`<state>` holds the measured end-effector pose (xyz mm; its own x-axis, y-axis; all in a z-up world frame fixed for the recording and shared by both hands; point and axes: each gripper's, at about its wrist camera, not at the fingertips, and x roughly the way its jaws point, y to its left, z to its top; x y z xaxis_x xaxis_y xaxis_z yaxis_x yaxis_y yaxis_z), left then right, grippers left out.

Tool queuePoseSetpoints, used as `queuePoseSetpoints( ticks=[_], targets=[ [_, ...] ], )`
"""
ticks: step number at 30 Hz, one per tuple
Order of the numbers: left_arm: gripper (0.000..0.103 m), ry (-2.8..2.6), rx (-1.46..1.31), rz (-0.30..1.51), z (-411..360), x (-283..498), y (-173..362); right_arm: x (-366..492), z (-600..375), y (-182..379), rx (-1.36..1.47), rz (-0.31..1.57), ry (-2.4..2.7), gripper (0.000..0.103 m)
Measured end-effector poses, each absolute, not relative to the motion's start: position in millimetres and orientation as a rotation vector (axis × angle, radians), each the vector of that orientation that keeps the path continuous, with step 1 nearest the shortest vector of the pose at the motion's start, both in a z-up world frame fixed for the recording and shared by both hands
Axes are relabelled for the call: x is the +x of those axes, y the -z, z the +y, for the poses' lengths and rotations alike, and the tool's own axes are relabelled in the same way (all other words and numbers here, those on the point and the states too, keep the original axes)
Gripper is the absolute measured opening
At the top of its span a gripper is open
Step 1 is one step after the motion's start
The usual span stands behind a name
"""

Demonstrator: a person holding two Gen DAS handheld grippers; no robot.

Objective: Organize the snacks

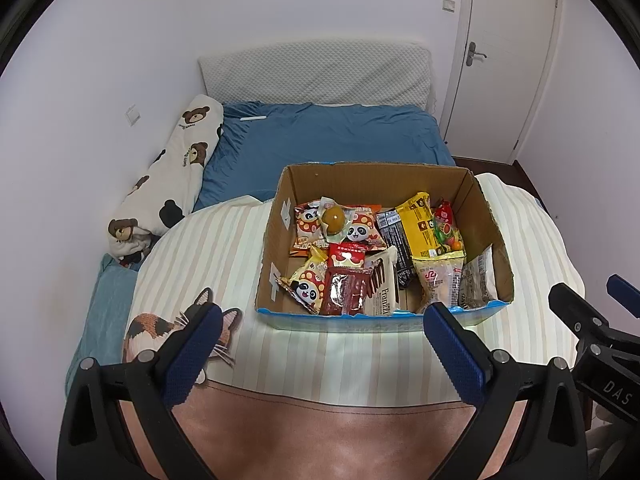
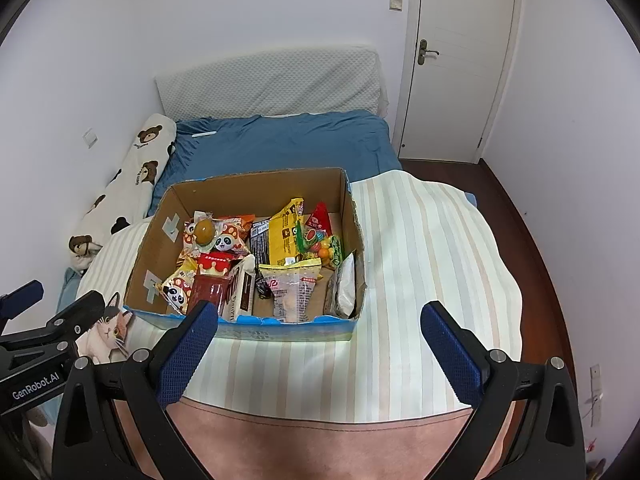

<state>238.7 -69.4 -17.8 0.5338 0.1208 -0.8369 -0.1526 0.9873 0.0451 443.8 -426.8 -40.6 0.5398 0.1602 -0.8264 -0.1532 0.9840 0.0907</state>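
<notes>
An open cardboard box (image 1: 276,240) (image 2: 152,236) with a blue lower edge stands on a striped cloth. It holds several snack packs: panda packets (image 1: 360,232), a yellow bag (image 1: 420,220) (image 2: 285,232), a red pack (image 1: 344,288), a Franzzi wafer pack (image 1: 384,284), a clear bun pack (image 2: 294,288). My left gripper (image 1: 320,320) is open and empty, just in front of the box. My right gripper (image 2: 318,318) is open and empty, in front of the box's right half.
The striped cloth (image 1: 224,248) (image 2: 432,264) covers the surface, with a cat print (image 1: 160,328) at the front left. Behind lies a blue bed (image 1: 320,136), a bear-print pillow (image 1: 176,176) and a white door (image 2: 460,60). The right gripper shows in the left wrist view (image 1: 592,320).
</notes>
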Motion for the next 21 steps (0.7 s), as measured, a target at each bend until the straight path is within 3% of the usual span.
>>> queuePoseSetpoints(
  ticks=[21],
  targets=[
    [0.103, -0.164, -0.042, 1.004, -68.1, 238.5, 17.3, 441.5, -426.9, 38.8, 0.016, 0.986, -0.194, 0.103]
  ],
)
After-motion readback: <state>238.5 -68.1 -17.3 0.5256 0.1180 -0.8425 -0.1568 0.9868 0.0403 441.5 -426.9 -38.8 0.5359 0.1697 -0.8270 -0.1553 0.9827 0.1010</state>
